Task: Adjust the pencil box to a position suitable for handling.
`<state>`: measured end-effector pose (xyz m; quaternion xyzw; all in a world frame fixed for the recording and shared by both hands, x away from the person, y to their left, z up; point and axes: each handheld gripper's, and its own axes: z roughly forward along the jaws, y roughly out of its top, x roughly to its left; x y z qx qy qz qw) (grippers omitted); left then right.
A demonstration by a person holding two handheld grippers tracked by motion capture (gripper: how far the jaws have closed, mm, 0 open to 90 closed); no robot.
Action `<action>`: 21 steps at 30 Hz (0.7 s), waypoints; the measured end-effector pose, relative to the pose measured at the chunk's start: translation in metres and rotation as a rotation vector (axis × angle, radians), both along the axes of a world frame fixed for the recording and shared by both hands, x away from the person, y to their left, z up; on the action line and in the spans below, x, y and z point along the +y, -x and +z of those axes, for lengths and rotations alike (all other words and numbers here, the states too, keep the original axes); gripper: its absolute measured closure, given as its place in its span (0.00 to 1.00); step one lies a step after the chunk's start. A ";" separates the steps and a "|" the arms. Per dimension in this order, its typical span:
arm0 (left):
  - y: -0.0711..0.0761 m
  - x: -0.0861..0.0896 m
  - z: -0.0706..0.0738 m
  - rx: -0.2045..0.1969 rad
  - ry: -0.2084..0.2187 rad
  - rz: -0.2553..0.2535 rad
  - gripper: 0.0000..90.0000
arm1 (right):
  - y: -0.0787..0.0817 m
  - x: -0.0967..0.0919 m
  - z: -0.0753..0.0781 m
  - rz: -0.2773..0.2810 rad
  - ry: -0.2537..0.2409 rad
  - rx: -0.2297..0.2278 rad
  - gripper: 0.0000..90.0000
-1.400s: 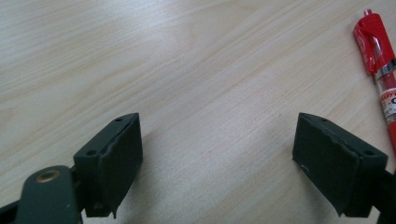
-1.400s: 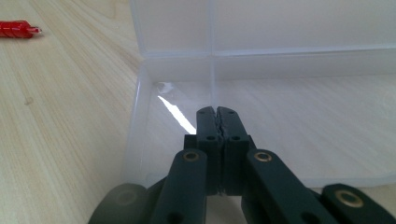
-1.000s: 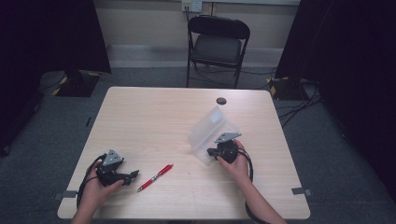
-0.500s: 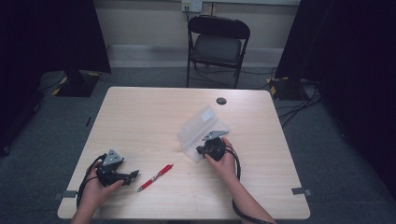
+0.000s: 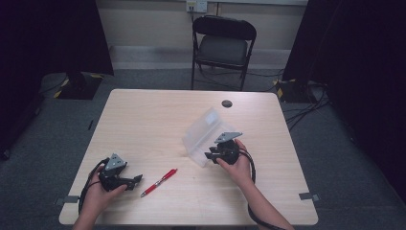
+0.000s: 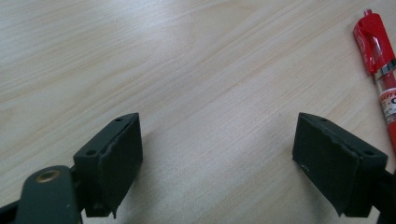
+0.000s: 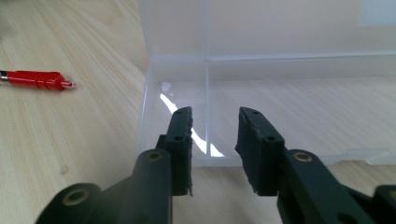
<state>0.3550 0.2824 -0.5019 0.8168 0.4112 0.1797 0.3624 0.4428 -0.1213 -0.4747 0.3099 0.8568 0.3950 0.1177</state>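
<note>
Looking at the clear plastic box (image 5: pixel 206 136), I see it sitting open near the middle of the table (image 5: pixel 153 120), lid tilted up. My right gripper (image 5: pixel 210 155) is right at its near edge; the jaws have just been opening, with nothing between them. The red pen (image 5: pixel 159 182) lies well left of the box, and my left gripper (image 5: pixel 136 179), just beyond the pen, is wide open and empty.

A recording studio or lab setup: black curtains (image 5: pixel 57 38) either side, bare wooden table (image 5: pixel 158 120), one folding chair (image 5: pixel 222 45), cables (image 5: pixel 306 103) taped across grey carpet (image 5: pixel 344 167).
</note>
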 end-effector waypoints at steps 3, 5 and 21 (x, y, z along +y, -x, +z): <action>0.000 0.000 0.000 0.001 0.001 -0.001 0.18 | 0.002 -0.004 0.001 -0.003 0.004 -0.002 0.67; 0.000 0.000 0.000 0.001 0.001 0.001 0.18 | 0.004 -0.009 0.002 -0.009 -0.003 0.002 0.63; 0.000 0.000 0.000 0.000 -0.001 0.000 0.18 | 0.027 -0.054 0.008 -0.070 -0.034 0.003 0.35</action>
